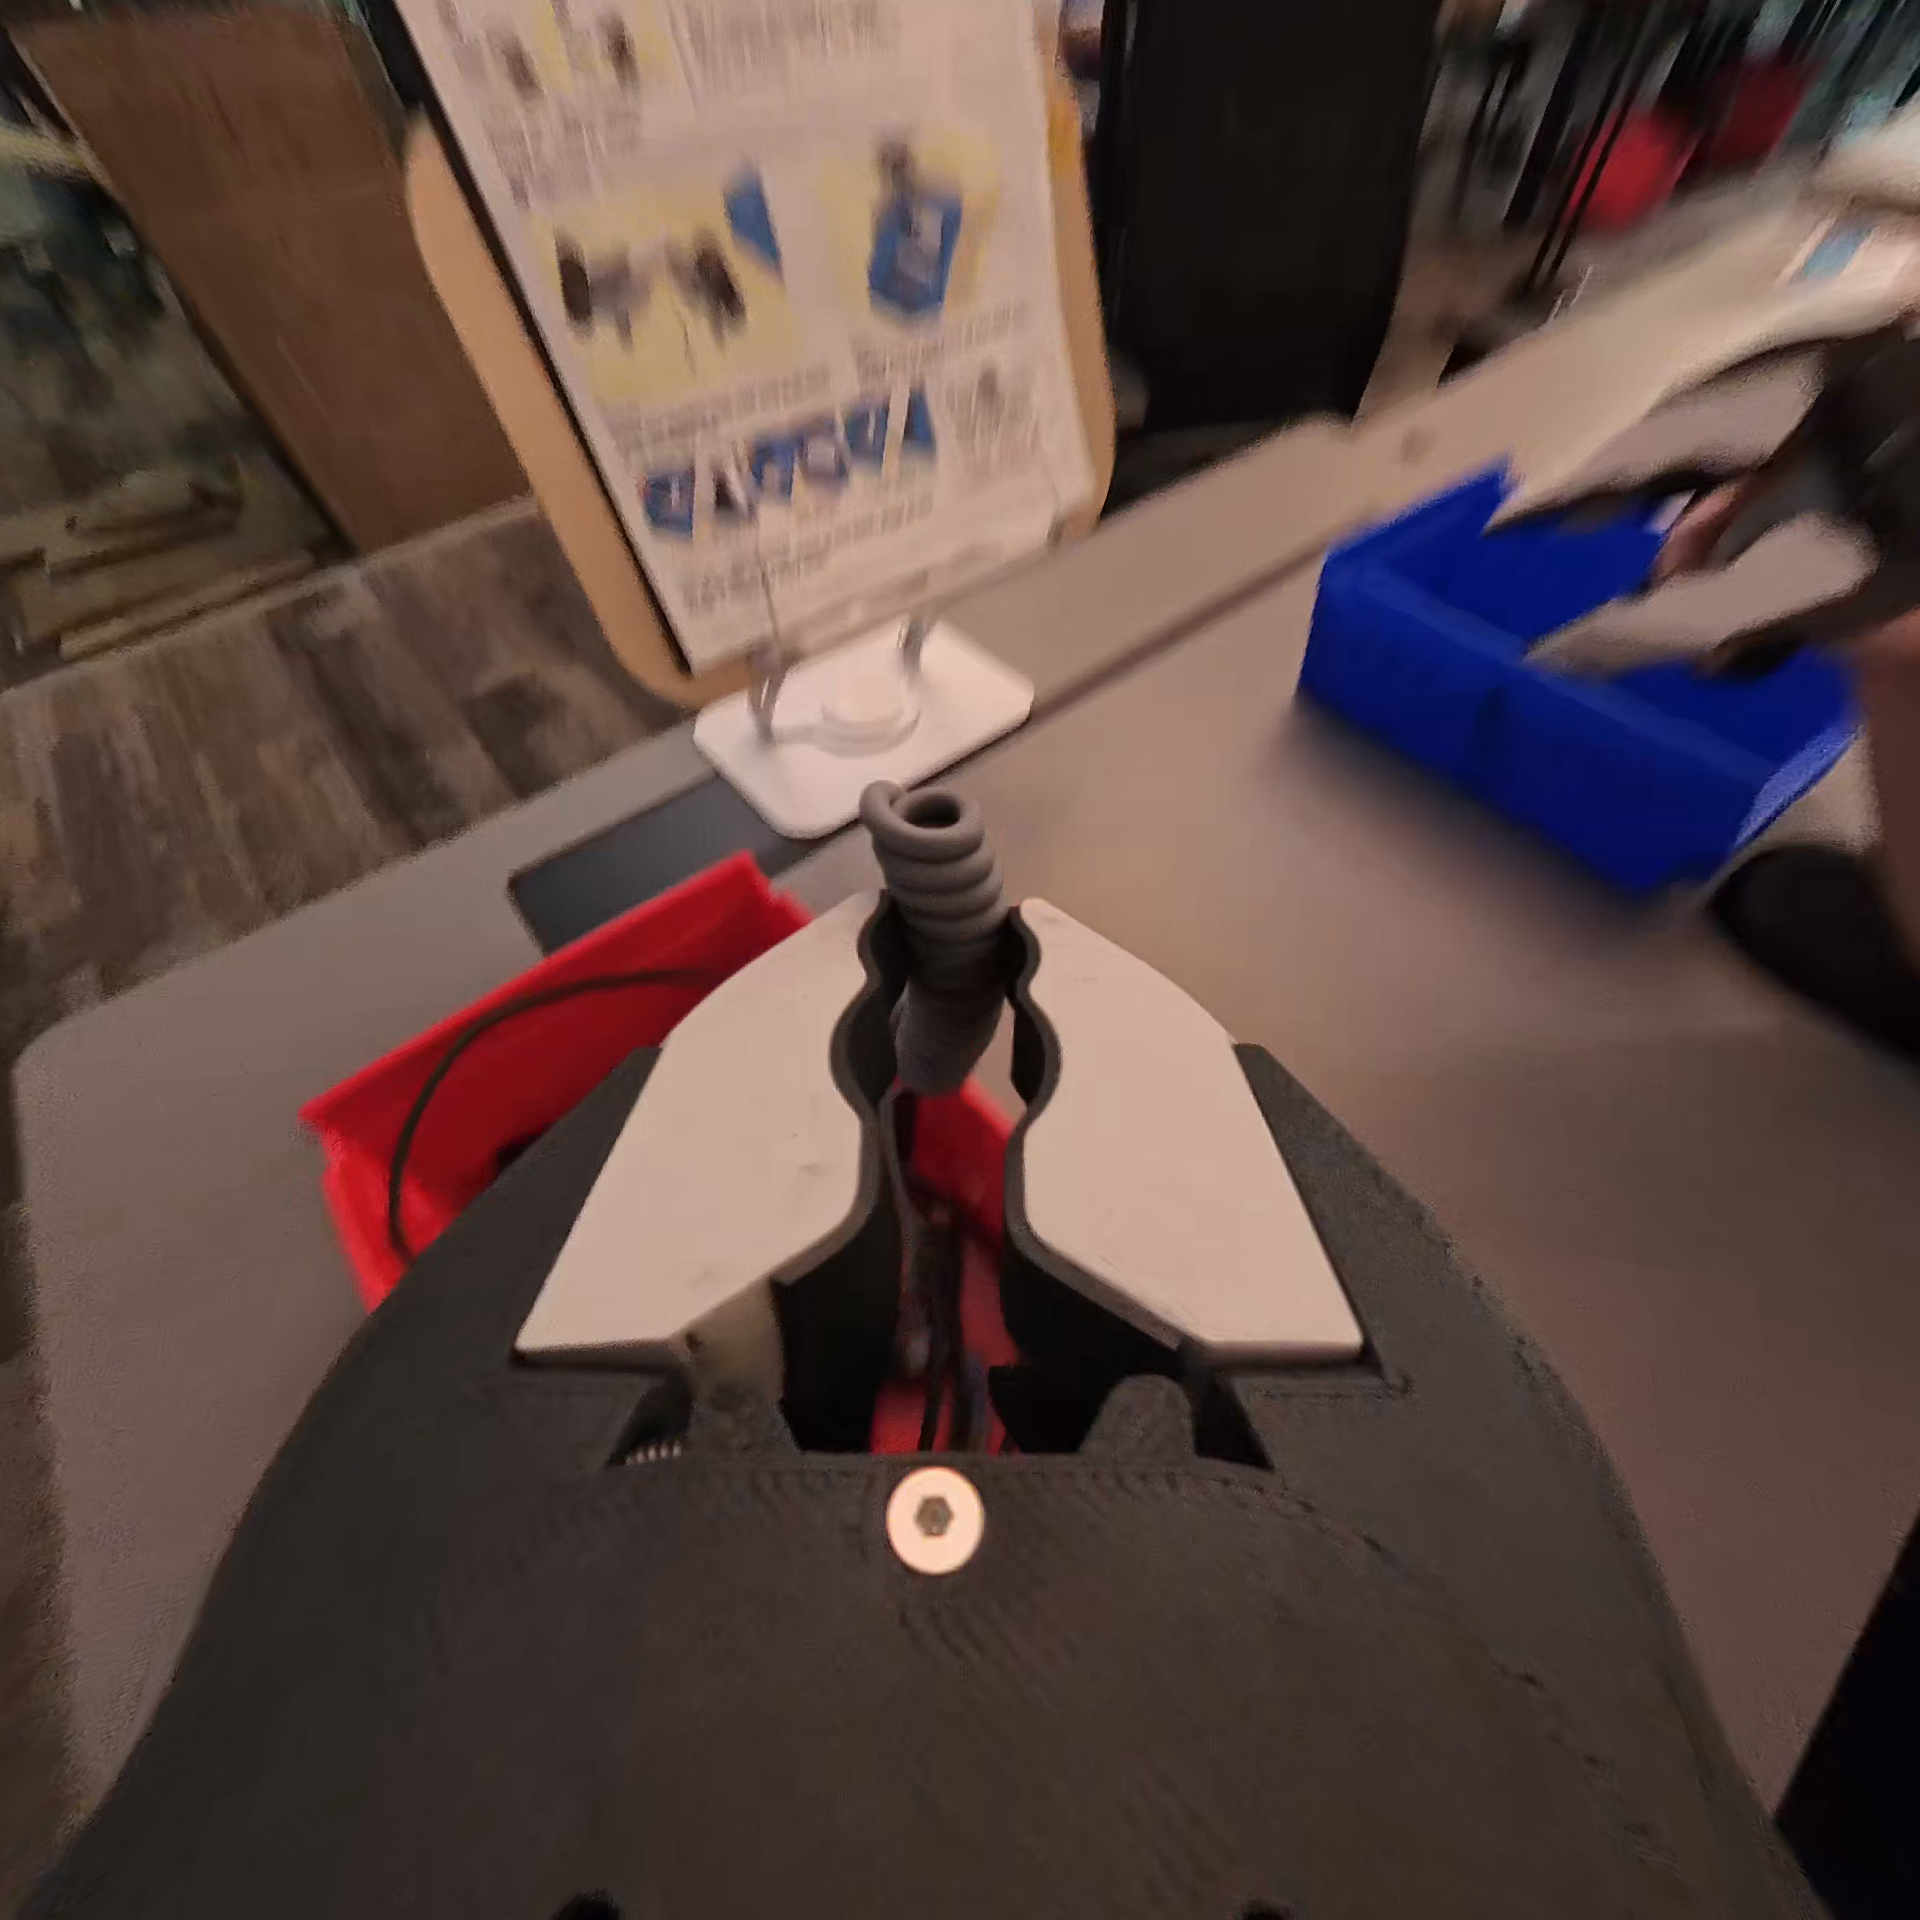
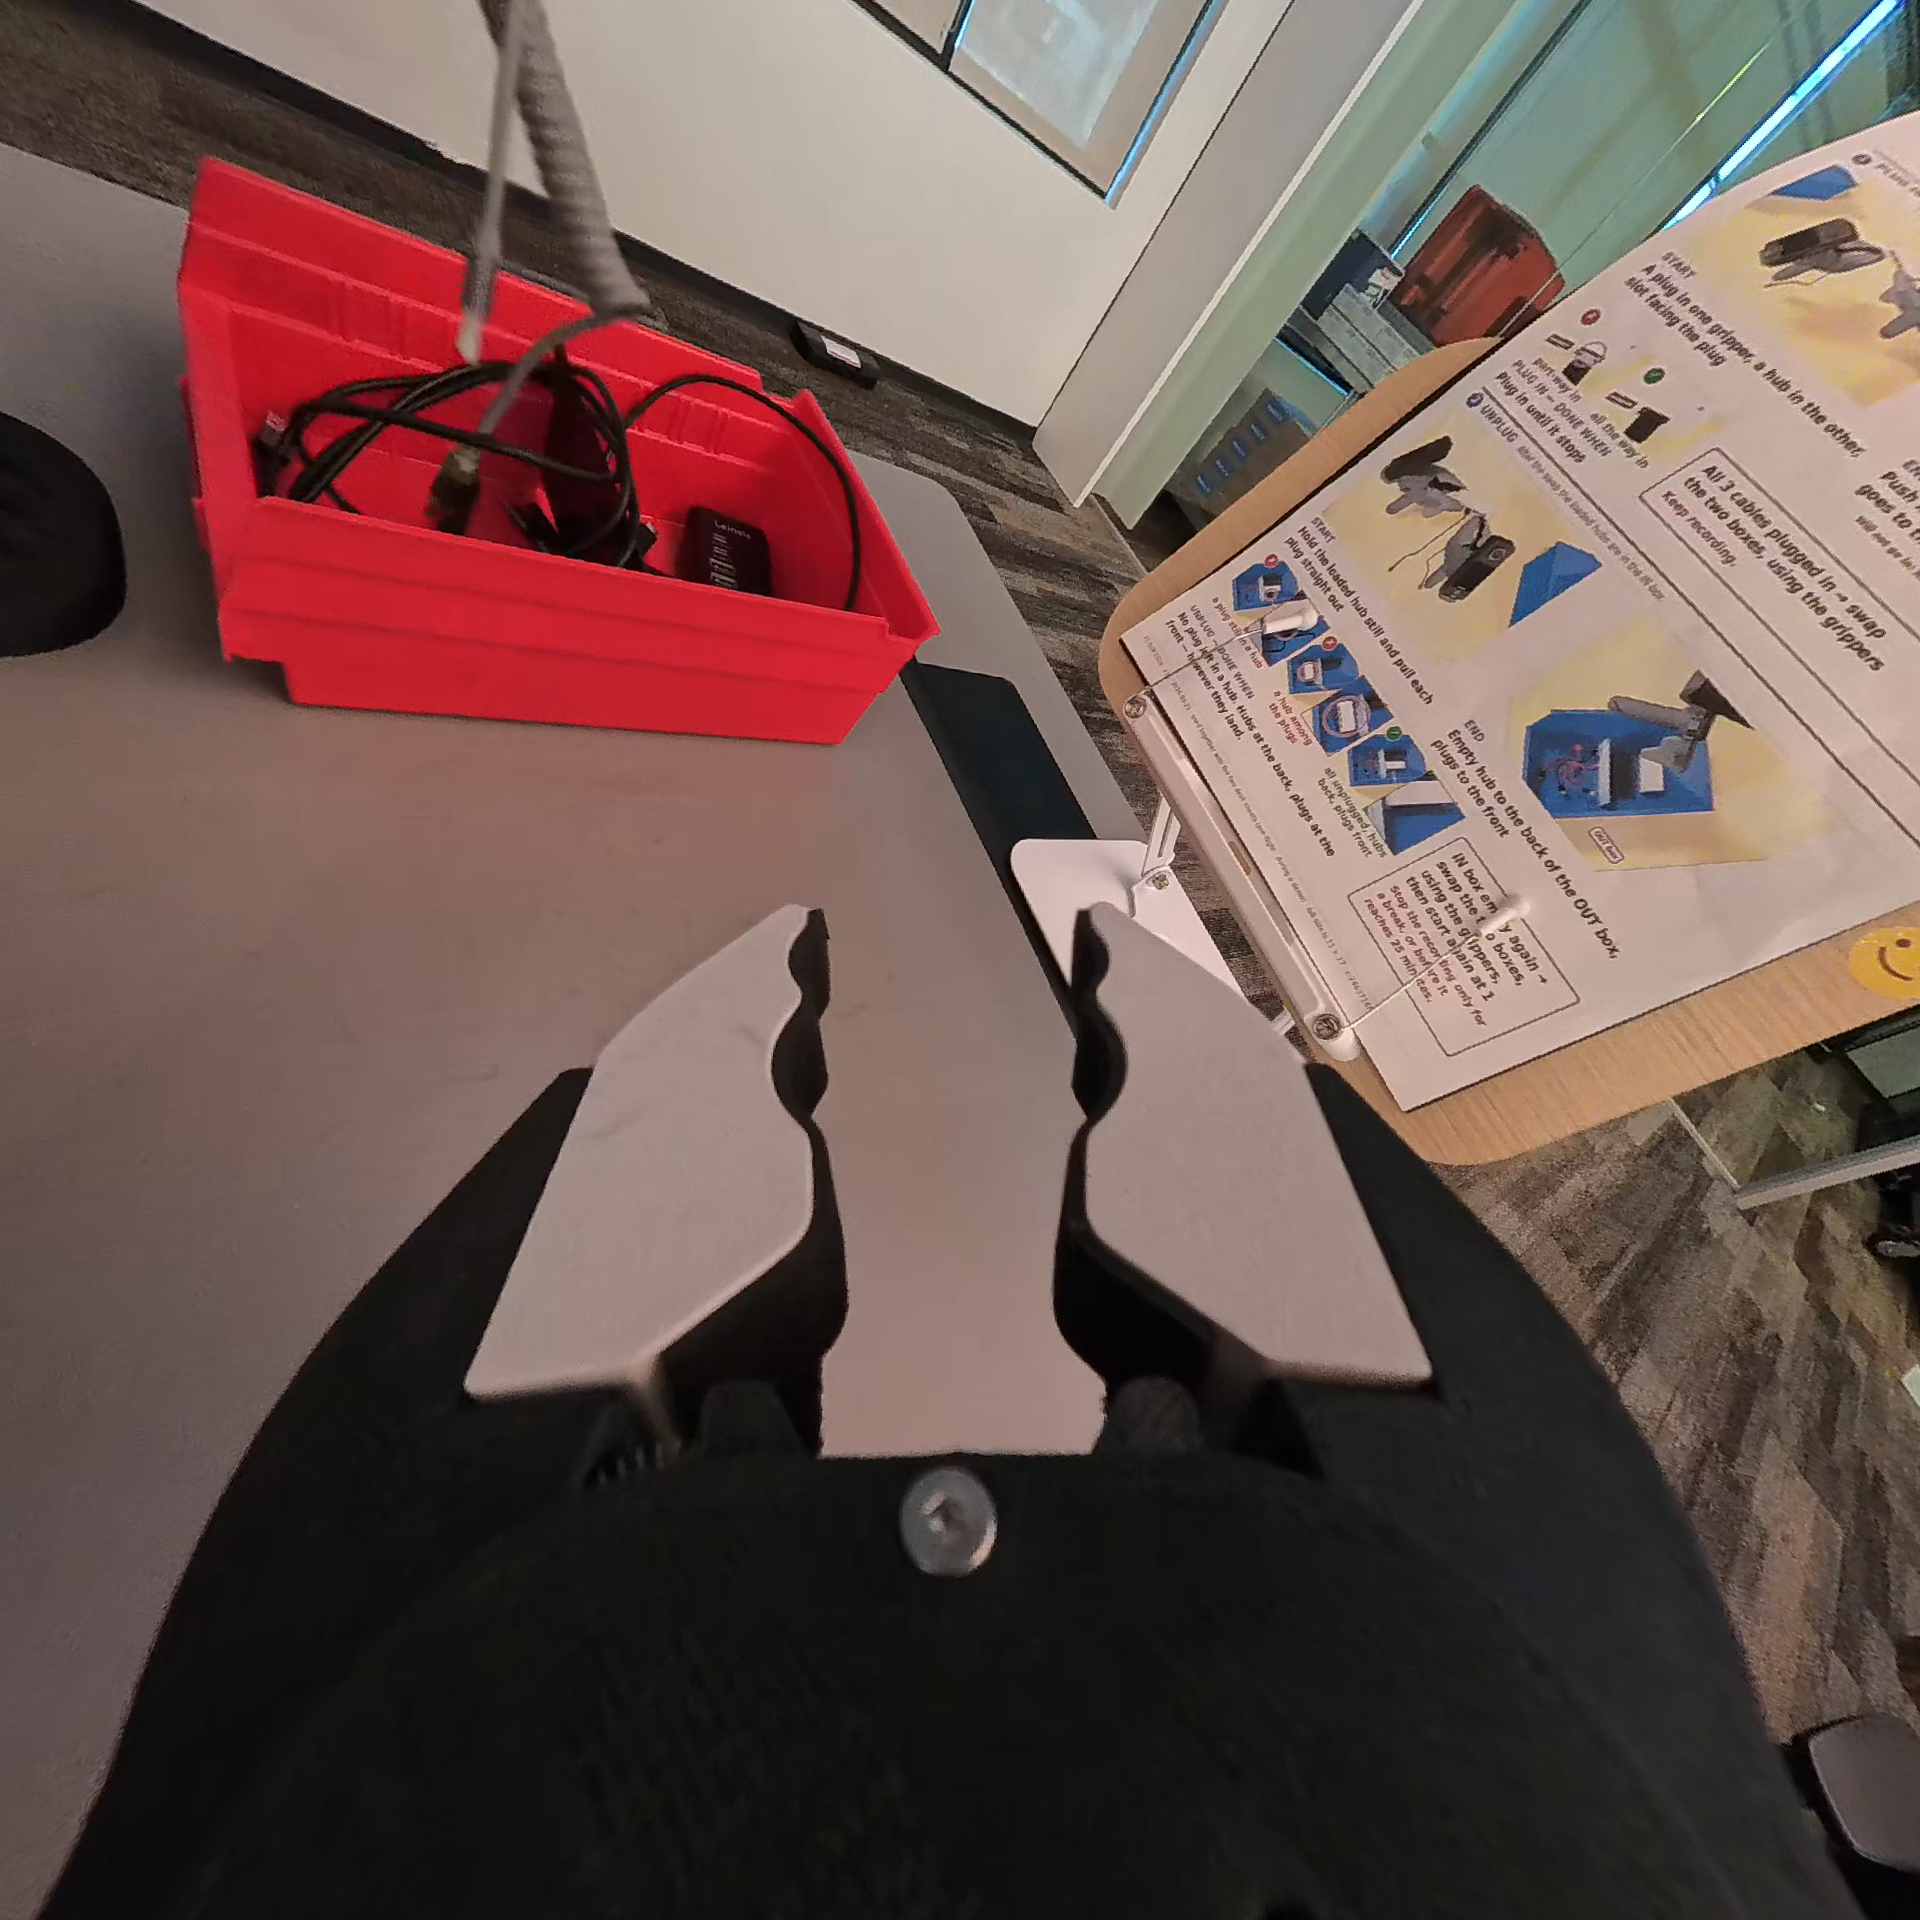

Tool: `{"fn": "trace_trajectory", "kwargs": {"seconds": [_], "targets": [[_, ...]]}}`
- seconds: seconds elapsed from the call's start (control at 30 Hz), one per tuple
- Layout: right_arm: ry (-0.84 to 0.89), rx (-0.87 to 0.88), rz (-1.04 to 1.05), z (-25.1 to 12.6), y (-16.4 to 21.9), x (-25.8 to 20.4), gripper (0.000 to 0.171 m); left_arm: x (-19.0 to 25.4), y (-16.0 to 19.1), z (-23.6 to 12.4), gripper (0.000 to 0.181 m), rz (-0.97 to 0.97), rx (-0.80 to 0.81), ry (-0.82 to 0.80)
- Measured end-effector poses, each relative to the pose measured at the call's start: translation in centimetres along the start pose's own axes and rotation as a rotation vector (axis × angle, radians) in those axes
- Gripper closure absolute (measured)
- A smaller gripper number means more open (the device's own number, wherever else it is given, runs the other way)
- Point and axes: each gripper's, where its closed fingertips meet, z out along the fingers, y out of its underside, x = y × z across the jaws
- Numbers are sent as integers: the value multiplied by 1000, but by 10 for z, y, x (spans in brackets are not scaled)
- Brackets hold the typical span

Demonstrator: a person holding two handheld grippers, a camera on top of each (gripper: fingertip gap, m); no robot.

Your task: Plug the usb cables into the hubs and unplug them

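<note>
Grey coiled usb cable (image 1: pixel 940 935) is pinched between the fingertips of the left gripper (image 1: pixel 945 940) and held up above the red bin (image 2: pixel 540 623); its loose end (image 2: pixel 457 488) is seen hanging down into that bin. Black cables (image 2: pixel 582 457) and a small black hub (image 2: pixel 727 551) bearing pale lettering are lying inside. The right gripper (image 2: pixel 951 966) is spread apart and empty over the grey table (image 2: pixel 416 935). A printed instruction sheet (image 2: pixel 1558 623) is propped on a white stand (image 1: pixel 862 727). A blue bin (image 1: pixel 1558 707) is set farther right.
</note>
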Motion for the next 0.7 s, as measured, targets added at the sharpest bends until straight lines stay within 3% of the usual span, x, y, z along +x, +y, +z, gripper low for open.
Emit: {"fn": "trace_trajectory", "kwargs": {"seconds": [0.13, 0.33, 0.57, 0.7], "targets": [[22, -3, -2, -5, 0, 6, 125, 53, -40, -1, 164, -74, 179, 233], [83, 19, 25, -25, -1, 26, 125, 143, -51, 42, 164, -7, 169, 445], [184, -71, 61, -66, 24, 63, 125, 227, 15, 155, 164, -77, -73, 663], [227, -98, 134, -89, 39, 81, 125, 237, 71, 219, 164, -163, -208, 681]]}}
